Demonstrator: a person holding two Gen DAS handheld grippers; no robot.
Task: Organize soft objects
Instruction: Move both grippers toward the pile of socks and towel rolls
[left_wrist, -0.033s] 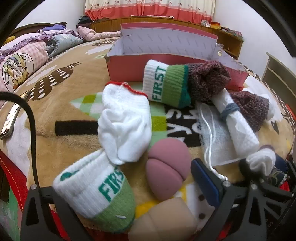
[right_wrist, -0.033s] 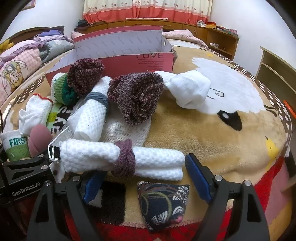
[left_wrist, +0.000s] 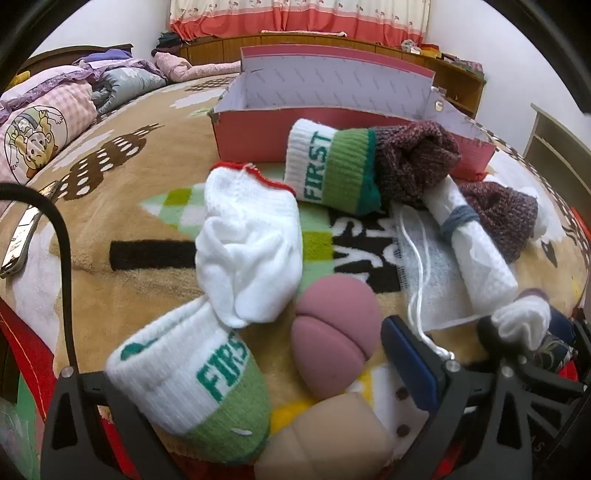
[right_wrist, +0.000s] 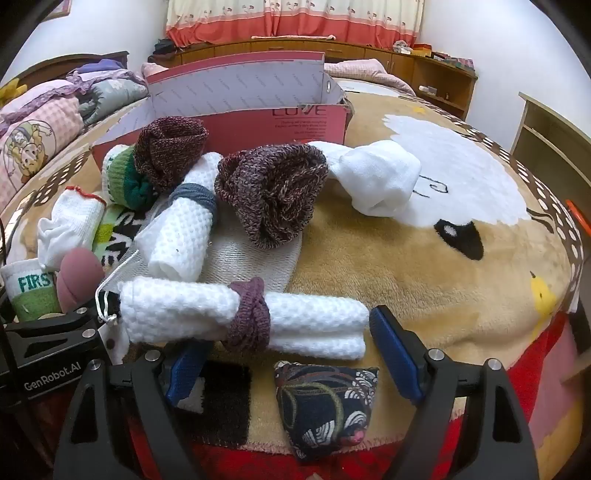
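Towel roll (right_wrist: 243, 317) | spans open right hand-held gripper (right_wrist: 284, 354) | beanbag (right_wrist: 327, 404) beneath

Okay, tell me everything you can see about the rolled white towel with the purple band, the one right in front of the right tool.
The rolled white towel is a waffle-weave cloth rolled into a long bundle, cinched near its middle by a knotted purple knit band. It lies roughly level across the blanket, crosswise before the open right tool; neither finger presses it. Its left end overlaps a mesh drawstring bag.
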